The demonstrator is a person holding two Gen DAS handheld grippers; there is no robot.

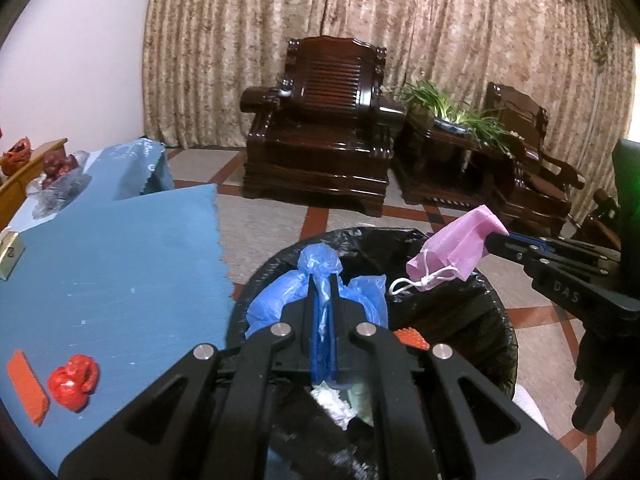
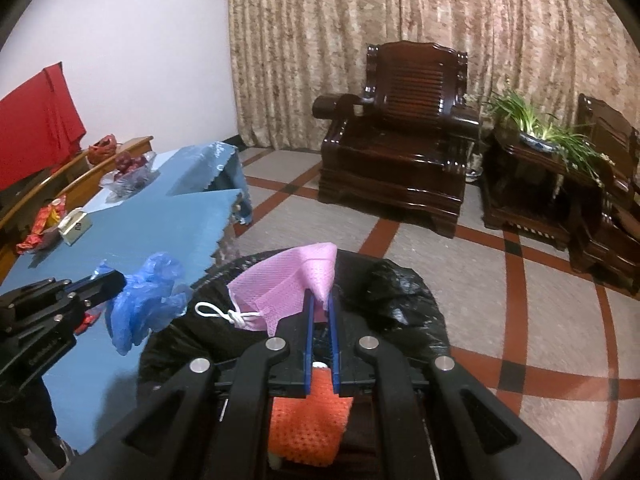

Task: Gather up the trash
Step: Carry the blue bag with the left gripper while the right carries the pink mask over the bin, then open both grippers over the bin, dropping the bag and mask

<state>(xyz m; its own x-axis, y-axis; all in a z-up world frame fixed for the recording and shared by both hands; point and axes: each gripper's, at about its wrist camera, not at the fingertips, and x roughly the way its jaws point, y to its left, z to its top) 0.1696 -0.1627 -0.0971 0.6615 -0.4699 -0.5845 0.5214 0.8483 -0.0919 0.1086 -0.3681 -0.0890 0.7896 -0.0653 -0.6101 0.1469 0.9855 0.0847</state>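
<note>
My left gripper (image 1: 322,280) is shut on a crumpled blue plastic glove (image 1: 320,264) and holds it over the left side of a bin lined with a black bag (image 1: 492,312). My right gripper (image 2: 320,298) is shut on a pink face mask (image 2: 288,284) with white ear loops, held over the same bin (image 2: 396,292). From each wrist the other gripper shows too: the right one (image 1: 490,240) with the mask (image 1: 460,244), the left one (image 2: 122,280) with the glove (image 2: 140,308). Orange mesh trash (image 2: 308,416) and white paper (image 1: 332,400) lie inside the bin.
A table with a blue cloth (image 1: 120,264) stands left of the bin. On it lie a crumpled red wrapper (image 1: 74,380), an orange strip (image 1: 26,384), a small box (image 2: 76,226) and a bowl of fruit (image 1: 60,176). Dark wooden armchairs (image 1: 320,128) and a potted plant (image 1: 452,112) stand beyond on tiled floor.
</note>
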